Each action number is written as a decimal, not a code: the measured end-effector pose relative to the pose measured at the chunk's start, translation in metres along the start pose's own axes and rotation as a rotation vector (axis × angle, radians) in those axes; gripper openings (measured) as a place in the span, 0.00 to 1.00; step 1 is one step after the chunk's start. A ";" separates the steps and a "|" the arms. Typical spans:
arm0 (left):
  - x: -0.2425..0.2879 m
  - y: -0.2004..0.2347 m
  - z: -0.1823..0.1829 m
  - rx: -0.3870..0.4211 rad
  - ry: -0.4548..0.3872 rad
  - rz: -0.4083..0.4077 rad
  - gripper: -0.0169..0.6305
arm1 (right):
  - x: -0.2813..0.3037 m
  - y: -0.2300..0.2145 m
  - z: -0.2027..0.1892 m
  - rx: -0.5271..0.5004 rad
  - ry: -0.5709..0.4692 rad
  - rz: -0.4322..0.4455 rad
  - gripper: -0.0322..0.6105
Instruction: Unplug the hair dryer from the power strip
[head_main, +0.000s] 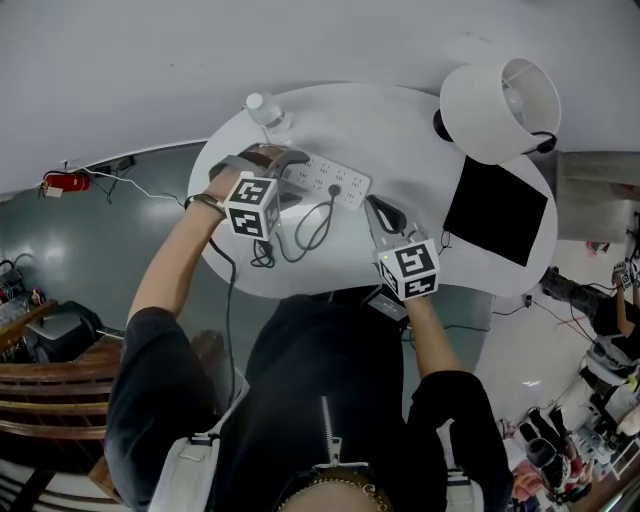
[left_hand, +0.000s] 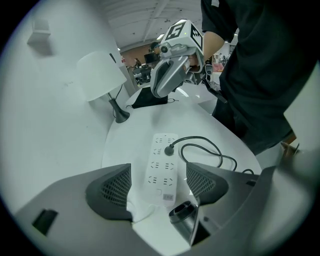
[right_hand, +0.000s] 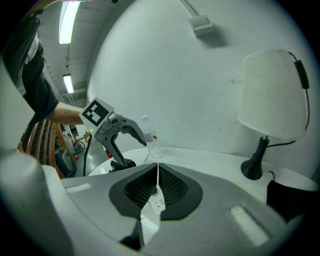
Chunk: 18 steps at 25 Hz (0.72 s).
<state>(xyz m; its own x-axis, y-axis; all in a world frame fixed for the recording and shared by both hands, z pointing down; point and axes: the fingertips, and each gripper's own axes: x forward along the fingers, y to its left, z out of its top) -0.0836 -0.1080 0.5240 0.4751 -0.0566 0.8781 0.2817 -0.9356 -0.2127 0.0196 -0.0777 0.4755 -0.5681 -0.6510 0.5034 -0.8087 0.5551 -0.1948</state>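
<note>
Left gripper view: the left gripper (left_hand: 157, 182) has its jaws wide apart, straddling one end of the strip (left_hand: 162, 165) without touching it. The plug (left_hand: 169, 149) sits in a socket farther along. Its cord (left_hand: 210, 150) loops toward the front edge of the table (head_main: 400, 120). The dryer (left_hand: 182, 215) lies just beside that end. The right gripper (right_hand: 156, 187) hovers near the strip's other end, jaws together and empty.

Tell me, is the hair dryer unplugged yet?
Not yet. Done: nothing; the plug is still in the power strip. In hand: the left gripper is open, jaws either side of the strip's near end; the right gripper is shut, empty. Left: pulling the plug out.
</note>
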 end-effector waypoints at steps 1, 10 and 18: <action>0.003 0.000 -0.002 0.004 0.010 -0.009 0.54 | 0.001 0.000 0.000 -0.001 0.001 -0.001 0.06; 0.032 0.003 -0.015 0.026 0.054 -0.070 0.54 | 0.007 0.000 -0.007 0.013 0.016 -0.012 0.06; 0.055 0.004 -0.016 0.013 0.066 -0.130 0.57 | 0.009 -0.004 -0.012 0.041 0.024 -0.023 0.06</action>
<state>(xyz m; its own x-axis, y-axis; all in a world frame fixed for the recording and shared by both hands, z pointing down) -0.0694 -0.1206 0.5783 0.3784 0.0419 0.9247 0.3479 -0.9321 -0.1002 0.0196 -0.0801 0.4906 -0.5463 -0.6503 0.5279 -0.8270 0.5185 -0.2172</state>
